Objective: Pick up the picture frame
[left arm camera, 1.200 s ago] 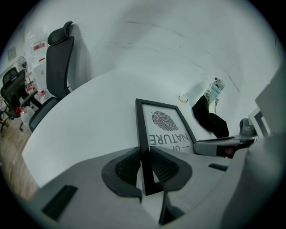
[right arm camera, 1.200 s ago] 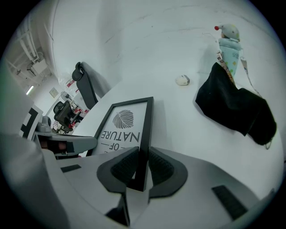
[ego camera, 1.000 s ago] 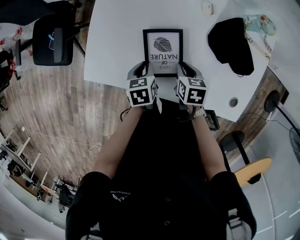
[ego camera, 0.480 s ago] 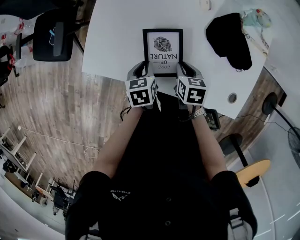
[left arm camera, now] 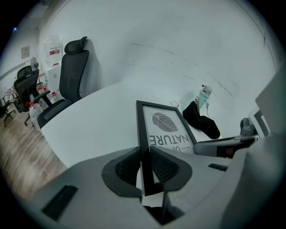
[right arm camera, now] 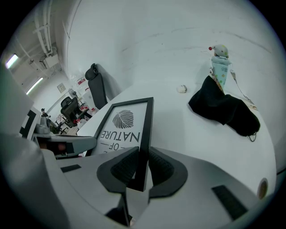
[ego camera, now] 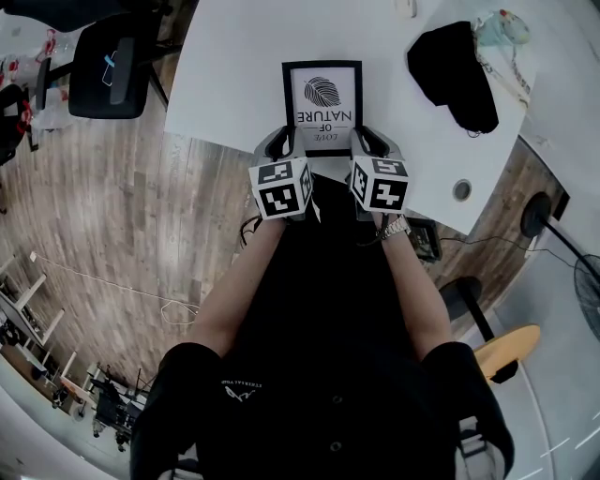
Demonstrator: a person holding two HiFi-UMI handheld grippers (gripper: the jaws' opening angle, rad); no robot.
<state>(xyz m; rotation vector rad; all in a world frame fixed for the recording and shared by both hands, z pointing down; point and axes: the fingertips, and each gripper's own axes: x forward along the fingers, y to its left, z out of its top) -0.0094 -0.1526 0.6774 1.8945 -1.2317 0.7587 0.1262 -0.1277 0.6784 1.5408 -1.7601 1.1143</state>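
A black picture frame [ego camera: 323, 105] with a leaf print and upside-down lettering is held above the near edge of the white table [ego camera: 234, 75]. My left gripper [ego camera: 285, 142] is shut on the frame's left border [left arm camera: 144, 147], near its lower corner. My right gripper [ego camera: 361, 141] is shut on the right border [right arm camera: 145, 134], near the other lower corner. In the left gripper view the frame [left arm camera: 163, 129] tilts up off the tabletop. The right gripper view shows the frame [right arm camera: 125, 125] from its other side.
A black cloth [ego camera: 455, 75] and a pale bottle-like thing [ego camera: 495, 26] lie on the table's right part. A small white object [right arm camera: 181, 89] sits farther back. An office chair [ego camera: 108, 80] stands on the wood floor at the left. A stool [ego camera: 502, 347] stands at the lower right.
Both grippers, with the frame held between them, have shifted slightly up the picture and away from the table edge. The grip on each side looks unchanged.
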